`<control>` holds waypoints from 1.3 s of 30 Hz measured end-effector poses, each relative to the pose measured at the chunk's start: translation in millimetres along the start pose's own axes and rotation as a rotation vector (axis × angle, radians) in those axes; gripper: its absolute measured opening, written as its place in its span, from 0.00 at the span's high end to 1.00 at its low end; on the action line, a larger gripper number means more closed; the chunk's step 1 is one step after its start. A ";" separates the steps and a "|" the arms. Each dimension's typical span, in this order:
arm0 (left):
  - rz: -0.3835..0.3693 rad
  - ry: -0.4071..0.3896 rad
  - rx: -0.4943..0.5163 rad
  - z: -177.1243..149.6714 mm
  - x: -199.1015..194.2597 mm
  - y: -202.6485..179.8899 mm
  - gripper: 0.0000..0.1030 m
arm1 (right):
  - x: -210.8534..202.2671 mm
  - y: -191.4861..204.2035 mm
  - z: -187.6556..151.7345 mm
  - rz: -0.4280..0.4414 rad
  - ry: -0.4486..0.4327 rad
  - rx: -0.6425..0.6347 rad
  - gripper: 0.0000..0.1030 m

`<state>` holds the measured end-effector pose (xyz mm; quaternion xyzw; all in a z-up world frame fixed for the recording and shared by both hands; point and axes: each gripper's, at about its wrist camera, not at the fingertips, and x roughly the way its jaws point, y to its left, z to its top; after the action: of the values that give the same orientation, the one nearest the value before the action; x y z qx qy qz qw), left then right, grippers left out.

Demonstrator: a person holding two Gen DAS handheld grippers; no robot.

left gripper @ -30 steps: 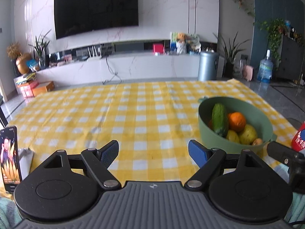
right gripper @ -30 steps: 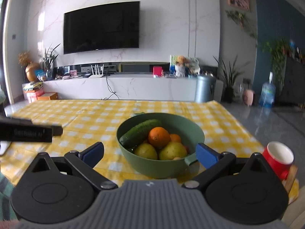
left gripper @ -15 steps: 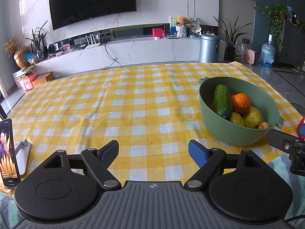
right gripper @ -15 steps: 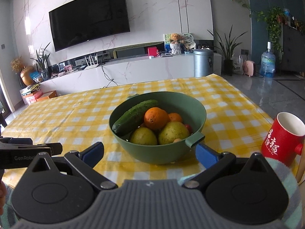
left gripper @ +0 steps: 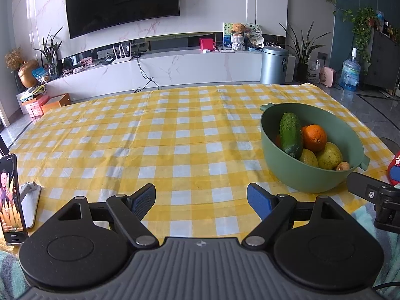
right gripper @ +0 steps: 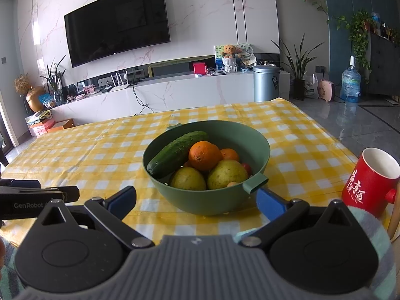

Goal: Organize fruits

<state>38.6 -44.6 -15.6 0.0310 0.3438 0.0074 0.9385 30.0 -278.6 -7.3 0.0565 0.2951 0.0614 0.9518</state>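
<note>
The table [left gripper: 155,135] in its yellow check carries the green bowl [right gripper: 200,197] at my twelve o'clock, cucumber [right gripper: 175,153], orange [right gripper: 203,155] and pears [right gripper: 226,173] inside. My right jaws [right gripper: 196,201] and left jaws [left gripper: 201,198] gape wide, empty.

- A green bowl [right gripper: 207,200] with small lug handles stands upright on the yellow-and-white checked tabletop [left gripper: 150,145], toward its right edge and close to the near edge.
- A dark green, bumpy cucumber [right gripper: 176,153] lies tilted across the top of the pile, one end resting by the bowl's left rim.
- A large orange [right gripper: 204,155] sits at the centre, touching the cucumber; a smaller orange [right gripper: 230,154] sits just behind it.
- Two yellow-green pears [right gripper: 227,173] lie side by side at the front.
- A small red fruit [right gripper: 246,168] peeks out by the right wall.
</note>
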 end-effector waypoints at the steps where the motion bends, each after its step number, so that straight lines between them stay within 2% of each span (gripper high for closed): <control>1: 0.000 0.000 0.000 0.0 -0.1 0.0 0.06 | 0.1 0.0 0.2 0.000 0.001 -0.002 0.04; 39: 0.012 -0.015 0.008 3.4 -9.3 1.6 0.06 | 0.9 1.3 -0.6 -0.006 0.002 -0.009 0.04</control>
<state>33.7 -43.6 -6.9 0.0369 0.3365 0.0116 0.9409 30.3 -277.2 -8.0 0.0511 0.2961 0.0599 0.9519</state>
